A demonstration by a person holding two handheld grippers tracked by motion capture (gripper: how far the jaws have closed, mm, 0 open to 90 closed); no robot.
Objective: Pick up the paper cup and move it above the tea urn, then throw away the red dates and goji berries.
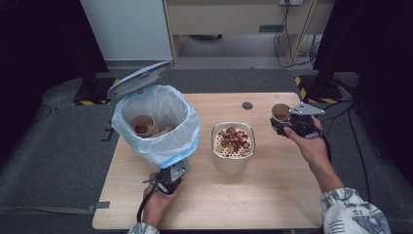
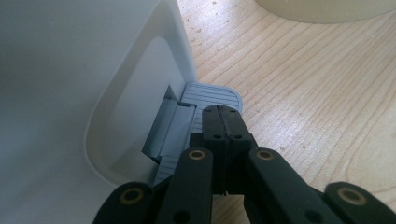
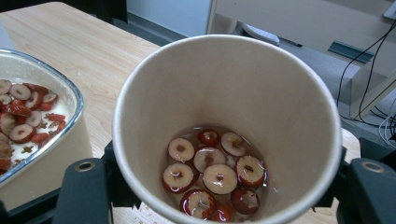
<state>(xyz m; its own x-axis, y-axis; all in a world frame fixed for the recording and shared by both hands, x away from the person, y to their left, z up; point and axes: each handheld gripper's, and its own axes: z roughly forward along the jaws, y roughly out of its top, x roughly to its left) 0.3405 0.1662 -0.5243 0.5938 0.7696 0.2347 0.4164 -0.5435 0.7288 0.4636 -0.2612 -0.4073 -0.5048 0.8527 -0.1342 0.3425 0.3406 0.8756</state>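
A white pedal bin [image 1: 160, 141] lined with a clear bag stands at the table's left, its lid [image 1: 139, 78] tipped up. A paper cup [image 1: 143, 124] with some red slices lies inside it. My left gripper [image 1: 170, 178] is at the bin's foot; its jaws are shut, with the tips [image 2: 223, 116] resting on the grey pedal [image 2: 210, 95]. At the right, my right gripper [image 1: 287, 122] is shut on a second paper cup [image 1: 280, 112], held upright above the table. In the right gripper view that cup [image 3: 261, 93] holds red date slices [image 3: 212, 168] in a little liquid.
A cream container [image 1: 233, 161] with a perforated insert full of red date slices [image 1: 234, 139] stands mid-table, between bin and held cup. A small dark round spot [image 1: 247, 105] sits near the table's far edge. Cables and stand bases lie on the floor beyond.
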